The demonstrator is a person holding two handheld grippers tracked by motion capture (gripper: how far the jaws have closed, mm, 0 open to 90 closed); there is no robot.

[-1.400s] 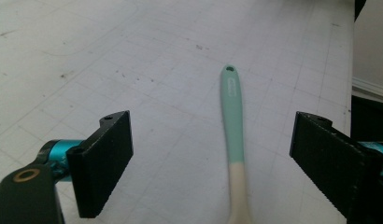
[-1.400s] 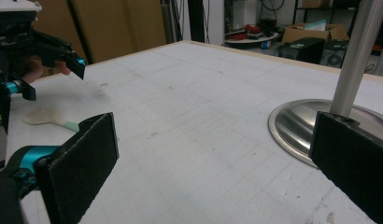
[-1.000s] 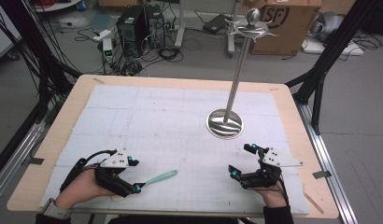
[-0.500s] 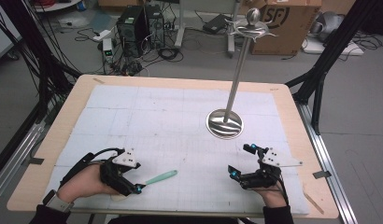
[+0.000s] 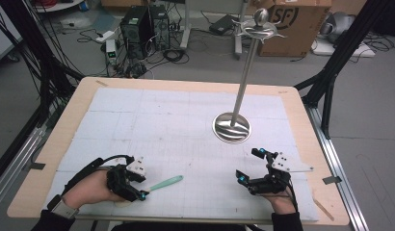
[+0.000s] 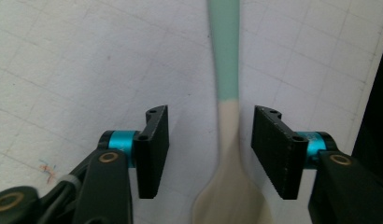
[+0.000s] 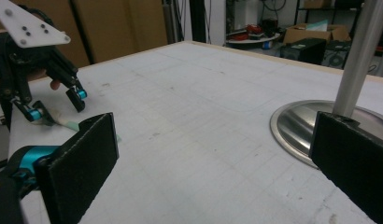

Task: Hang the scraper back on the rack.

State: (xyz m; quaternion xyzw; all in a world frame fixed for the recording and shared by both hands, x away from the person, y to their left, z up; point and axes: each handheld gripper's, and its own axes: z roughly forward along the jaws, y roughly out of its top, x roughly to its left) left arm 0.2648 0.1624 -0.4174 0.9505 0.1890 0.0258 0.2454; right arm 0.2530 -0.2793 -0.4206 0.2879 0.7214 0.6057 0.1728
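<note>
Worktop (image 5: pixel 186 120) white and gridded, with a tall metal stand (image 5: pixel 232 126) as landmark, base right of centre.

Right tool (image 5: pixel 253 168) near the stand's base on the person's side, jaws spread wide, nothing between them, same as a second ago.

Left tool (image 6: pixel 210 149) well to the left of the stand, now shifted forward over the spoon (image 6: pixel 225 140); jaws spread, straddling the neck where cream bowl meets mint handle, not yet touching. Handle pointing toward the stand.

Likely meaning: lined up for a pinch on the spoon, closing next.
</note>
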